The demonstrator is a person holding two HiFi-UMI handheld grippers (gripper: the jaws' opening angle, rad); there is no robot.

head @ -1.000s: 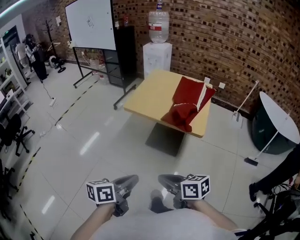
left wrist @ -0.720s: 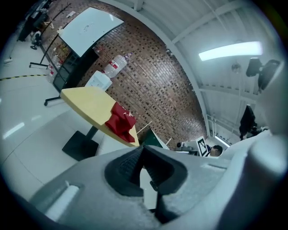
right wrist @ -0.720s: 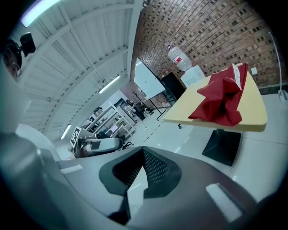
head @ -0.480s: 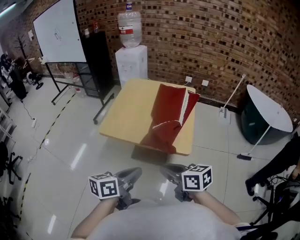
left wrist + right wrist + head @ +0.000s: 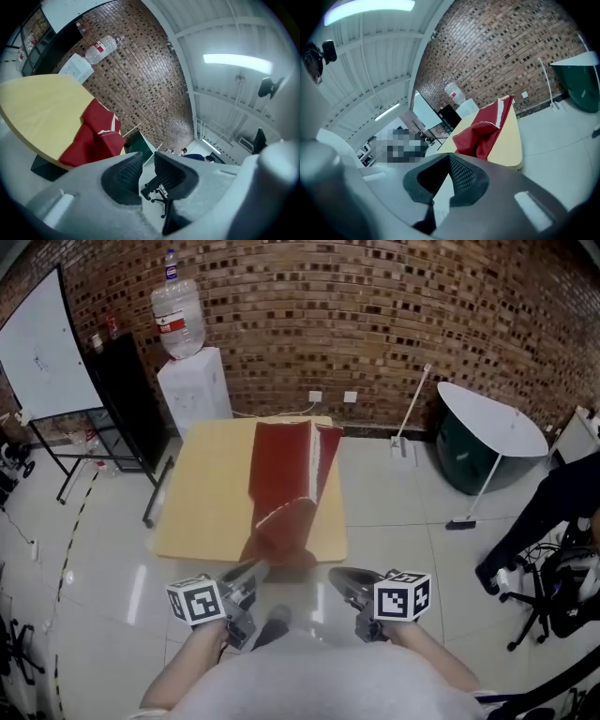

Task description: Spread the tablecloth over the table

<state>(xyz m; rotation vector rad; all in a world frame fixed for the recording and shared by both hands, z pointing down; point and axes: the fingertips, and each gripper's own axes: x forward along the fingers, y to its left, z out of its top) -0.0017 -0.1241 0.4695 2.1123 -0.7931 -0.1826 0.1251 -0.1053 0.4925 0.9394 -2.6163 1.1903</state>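
While the cloth lies folded in a long strip on the table, running straight away with its bunched end over the near edge, both grippers hang just short of it. The left gripper has just been opening its jaws, empty. The right gripper is pressed together, empty.

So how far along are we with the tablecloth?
Nothing done yet: the red tablecloth lies folded in a strip on the table, near end drooping over the edge. In hand: both claws are short of it and empty, left claw just opening, right claw shut. Left: grasp it, unfold it, spread it.
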